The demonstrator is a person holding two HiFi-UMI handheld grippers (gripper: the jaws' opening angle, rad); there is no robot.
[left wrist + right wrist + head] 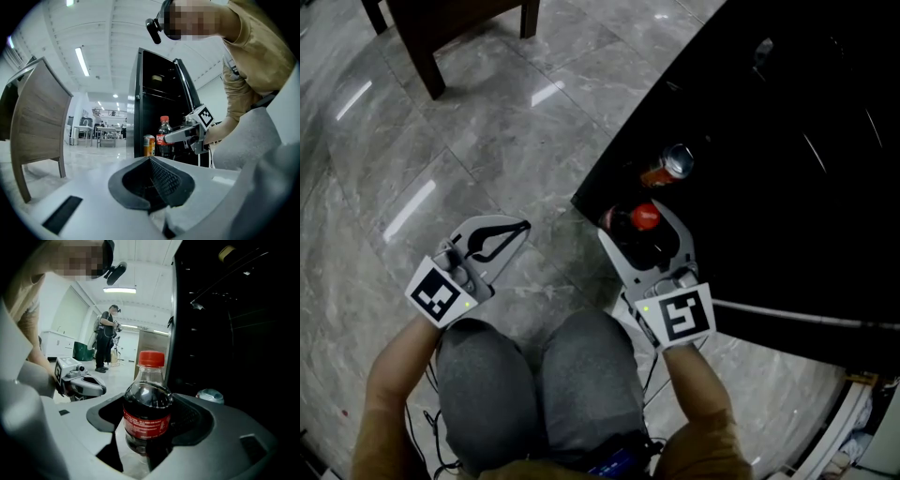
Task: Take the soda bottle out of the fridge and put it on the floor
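The right gripper's (639,221) fingers (197,420) are closed on the bottle (146,420), one on each side of its body at the red label. The bottle stands upright with its red cap on, at the front edge of the open black fridge (787,141). A can (669,167) stands just beside it, further in. The left gripper (512,232) has its fingers (165,182) shut together with nothing between them. It hangs over the grey marble floor (487,122), apart from the fridge, above the person's knee (483,375). A chair (37,117) stands further off.
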